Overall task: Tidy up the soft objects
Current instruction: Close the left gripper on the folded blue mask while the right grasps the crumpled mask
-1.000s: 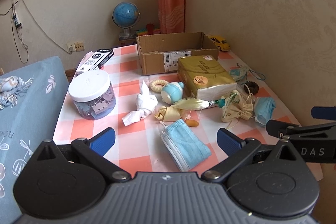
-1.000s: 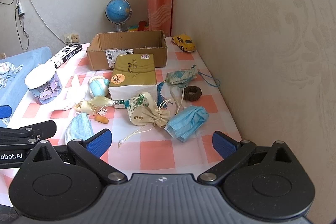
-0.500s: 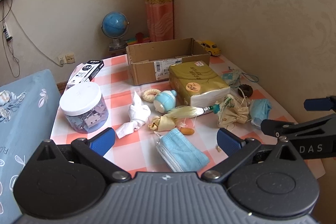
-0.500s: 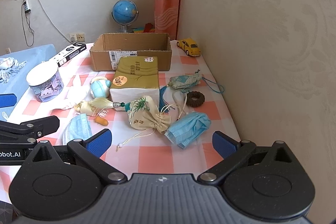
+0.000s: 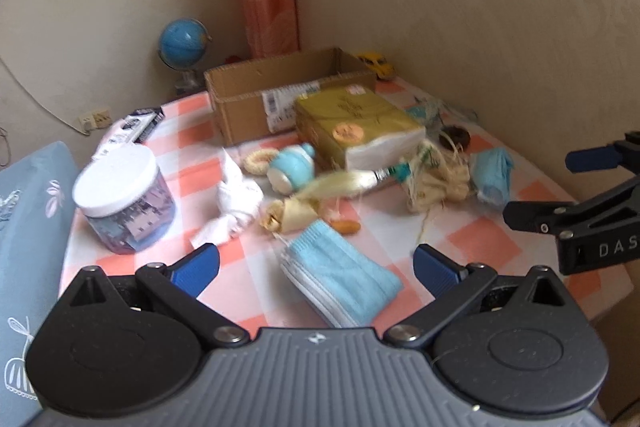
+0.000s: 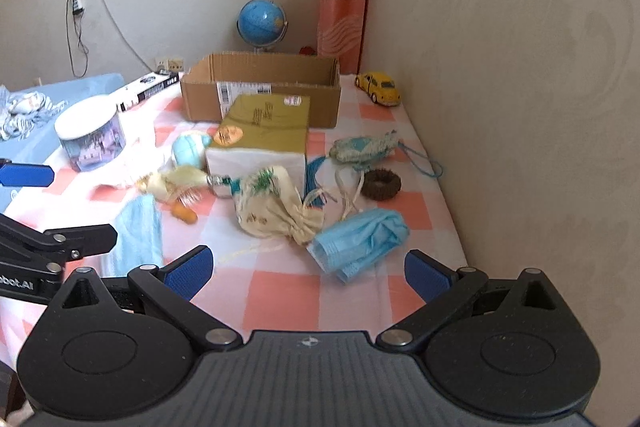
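My left gripper [image 5: 316, 265] is open, hovering just short of a folded stack of blue face masks [image 5: 342, 285] on the checked tablecloth. My right gripper [image 6: 308, 269] is open too, with a crumpled blue mask [image 6: 360, 241] just ahead between its fingers. Beyond it lies a cream drawstring pouch [image 6: 272, 205]. An open cardboard box [image 6: 260, 87] stands at the back. In front of the box is a gold tissue pack [image 6: 262, 131]. A white cloth [image 5: 236, 201], a tassel [image 5: 332, 185] and a woven teal pouch [image 6: 366, 149] lie among them.
A white-lidded jar [image 5: 122, 195] stands at the left and a black and white carton [image 5: 132, 127] behind it. A yellow toy car [image 6: 378, 89] and a brown ring [image 6: 382, 183] sit near the wall. A globe [image 6: 262, 21] stands behind the box. A blue cushion [image 5: 28, 239] borders the table's left.
Both grippers have drifted slightly over the table and the views have turned a little; both stay open and nothing on the table has been touched.
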### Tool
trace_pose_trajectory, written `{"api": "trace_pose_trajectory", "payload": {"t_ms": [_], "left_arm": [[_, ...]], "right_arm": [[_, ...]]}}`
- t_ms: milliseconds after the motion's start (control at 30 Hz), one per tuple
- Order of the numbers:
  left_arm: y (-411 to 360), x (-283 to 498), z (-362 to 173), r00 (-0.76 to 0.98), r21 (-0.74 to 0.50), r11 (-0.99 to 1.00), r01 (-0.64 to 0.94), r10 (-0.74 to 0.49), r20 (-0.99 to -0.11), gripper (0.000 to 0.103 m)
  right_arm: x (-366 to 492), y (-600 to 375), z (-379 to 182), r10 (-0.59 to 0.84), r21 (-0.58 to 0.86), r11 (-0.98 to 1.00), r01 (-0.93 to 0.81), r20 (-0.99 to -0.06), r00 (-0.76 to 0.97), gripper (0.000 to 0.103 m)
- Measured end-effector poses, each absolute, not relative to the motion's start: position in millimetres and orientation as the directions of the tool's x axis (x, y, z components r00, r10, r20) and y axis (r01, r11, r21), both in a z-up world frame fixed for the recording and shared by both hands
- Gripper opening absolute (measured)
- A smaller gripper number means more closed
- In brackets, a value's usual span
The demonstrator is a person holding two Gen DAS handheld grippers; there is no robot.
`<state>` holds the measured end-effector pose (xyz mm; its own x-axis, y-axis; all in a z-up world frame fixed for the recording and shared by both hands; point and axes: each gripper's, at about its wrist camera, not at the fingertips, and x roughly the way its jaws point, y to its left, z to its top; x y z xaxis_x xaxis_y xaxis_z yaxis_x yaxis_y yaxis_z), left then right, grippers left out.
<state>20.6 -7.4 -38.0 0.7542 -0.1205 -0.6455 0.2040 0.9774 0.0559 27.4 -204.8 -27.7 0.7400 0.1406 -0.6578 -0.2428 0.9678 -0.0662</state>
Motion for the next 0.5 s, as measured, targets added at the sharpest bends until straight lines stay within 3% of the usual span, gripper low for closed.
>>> {"api": "trace_pose_trajectory", "payload": {"t_ms": [500], "left_arm": [[-11.1, 41.4, -88.2, 0.639, 0.044, 0.955, 0.295, -0.163, -0.752, 0.102]], "right_arm": [[46.4, -225.0, -79.7, 0.13, -0.053, 0.968, -0.245, -0.732, 0.669, 0.103]]}}
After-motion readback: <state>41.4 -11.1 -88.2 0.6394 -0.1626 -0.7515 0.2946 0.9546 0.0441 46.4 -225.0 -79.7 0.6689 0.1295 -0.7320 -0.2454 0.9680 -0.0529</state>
